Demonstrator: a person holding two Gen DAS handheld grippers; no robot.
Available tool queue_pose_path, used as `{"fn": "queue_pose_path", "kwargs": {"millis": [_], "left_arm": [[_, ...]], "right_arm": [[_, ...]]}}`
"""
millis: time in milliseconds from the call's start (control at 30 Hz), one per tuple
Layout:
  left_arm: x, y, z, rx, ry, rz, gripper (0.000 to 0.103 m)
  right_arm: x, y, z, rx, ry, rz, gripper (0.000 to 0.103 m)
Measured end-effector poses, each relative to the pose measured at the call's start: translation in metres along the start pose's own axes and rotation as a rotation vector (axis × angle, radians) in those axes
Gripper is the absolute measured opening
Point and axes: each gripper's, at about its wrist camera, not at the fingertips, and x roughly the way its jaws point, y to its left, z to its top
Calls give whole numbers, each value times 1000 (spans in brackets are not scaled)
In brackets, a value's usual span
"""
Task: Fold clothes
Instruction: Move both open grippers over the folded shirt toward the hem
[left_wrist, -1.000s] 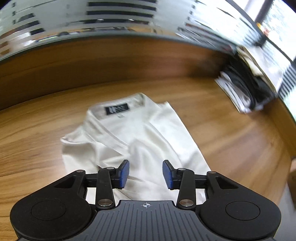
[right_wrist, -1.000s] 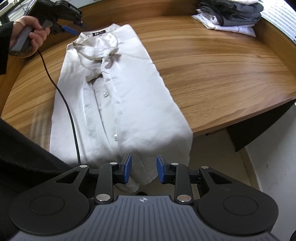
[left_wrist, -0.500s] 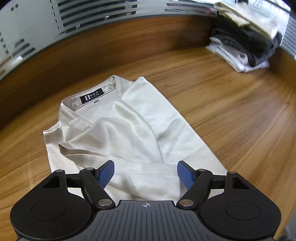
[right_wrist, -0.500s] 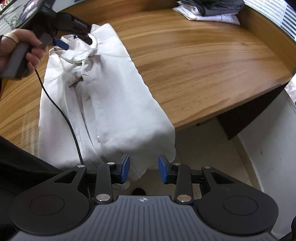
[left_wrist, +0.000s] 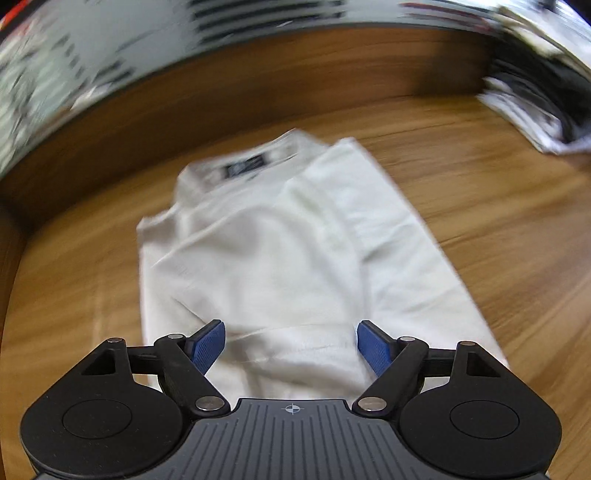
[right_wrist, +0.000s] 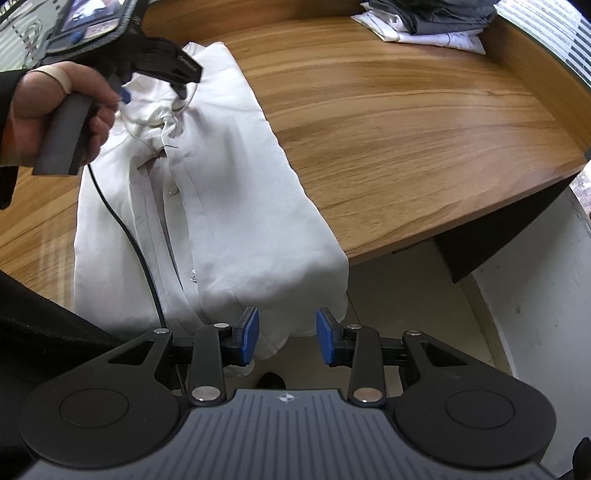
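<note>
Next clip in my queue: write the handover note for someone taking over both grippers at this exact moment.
Left gripper: open, empty, above the collar end of the white button-up shirt.
Right gripper: open, empty, at the shirt's hem, which hangs over the edge of the wooden table.
Shirt: lying lengthwise, sides already folded into a narrow strip, collar area rumpled.
Stack of folded grey and white clothes: far corner.
Left: probably smooth the collar, fold hem toward collar, add to stack.
</note>
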Motion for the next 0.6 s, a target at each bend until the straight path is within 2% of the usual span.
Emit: {"fn": "queue_pose_path", "kwargs": {"millis": [133,333,400,600], "left_arm": [[-5,27,-9,-103,61,11,80],[-17,60,-29,-160,67,39,80],[-24,71,-37,-173,67,24,80],[-60,91,-67,-156,24,-90,80]], "right_arm": [[3,-1,4,-14,-2,12,39],[3,-5,10,-65,-1,39,40],[3,-9,12,-88,0,51,40],[5,-18,17,-198,7,107,40]]}}
